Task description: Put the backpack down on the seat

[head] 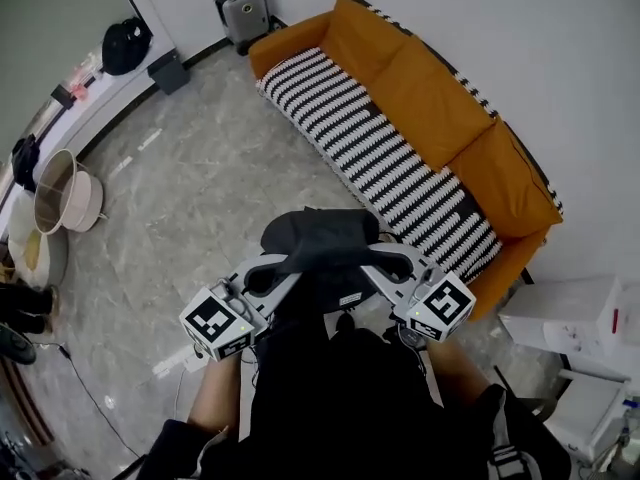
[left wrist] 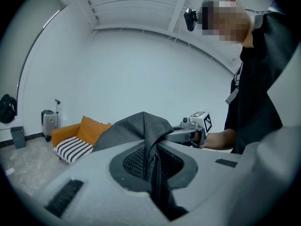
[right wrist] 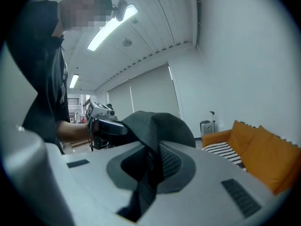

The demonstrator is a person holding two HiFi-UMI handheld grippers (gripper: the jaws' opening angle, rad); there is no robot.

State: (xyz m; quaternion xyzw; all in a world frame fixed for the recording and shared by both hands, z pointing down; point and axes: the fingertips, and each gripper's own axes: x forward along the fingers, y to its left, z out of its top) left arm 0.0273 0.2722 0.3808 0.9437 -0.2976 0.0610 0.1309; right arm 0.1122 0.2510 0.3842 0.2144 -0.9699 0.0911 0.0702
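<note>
Two grips: left gripper (head: 262, 271), right gripper (head: 391, 261) jaws clamped on dark woven backpack (head: 320, 236), fabric bunched between.

No legible words, numbers or brand names. Coded black-and-white squares, not letters, on left marker cube (head: 218, 325) of left tongs (head: 268, 271) and right marker cube (head: 440, 308) of right tongs (head: 388, 260). Red mark on white box (head: 570, 318) right of sofa (head: 440, 118): too small to read.

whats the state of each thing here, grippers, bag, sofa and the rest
left gripper: shut on the backpack's fabric
right gripper: shut on the backpack's fabric
backpack: held up between both grippers, not yet on the seat
sofa: nothing lying on its seat
striped cover: spread flat along the sofa seat
suitcase: upright by the wall, closed
</note>
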